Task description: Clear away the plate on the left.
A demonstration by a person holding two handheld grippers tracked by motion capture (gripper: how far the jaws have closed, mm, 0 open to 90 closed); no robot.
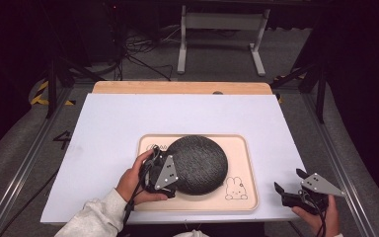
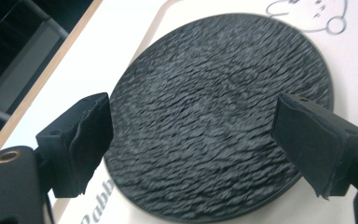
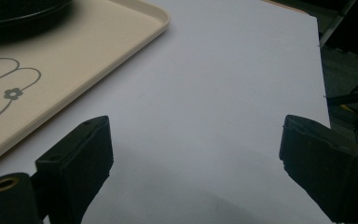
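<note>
The room around us is dark, with cables on the floor, and in the middle stands a white table (image 1: pixel 128 118) with a wooden edge at the far side. On it lies a cream tray (image 1: pixel 244 163), and on the tray sits a round black plate (image 1: pixel 200 160) with a rough, bumpy top. Our left gripper (image 1: pixel 170 170) hangs right over the near left side of the plate. In the left gripper view its jaws stand wide open, one on each side of the plate (image 2: pixel 214 116), and they hold nothing. Our right gripper (image 1: pixel 290 182) waits near the table's front right corner, well apart from the tray, with its jaws wide open and nothing between them. What could go wrong? The plate is flat and wide, so we think the jaws may slip off its thin rim, or push it across the smooth tray. If we lift it by one edge, it may tip and fall. A small bunny drawing (image 1: pixel 236 188) sits on the tray, and in the left gripper view we can read part of a word, "Rabb" (image 2: pixel 98 212).
</note>
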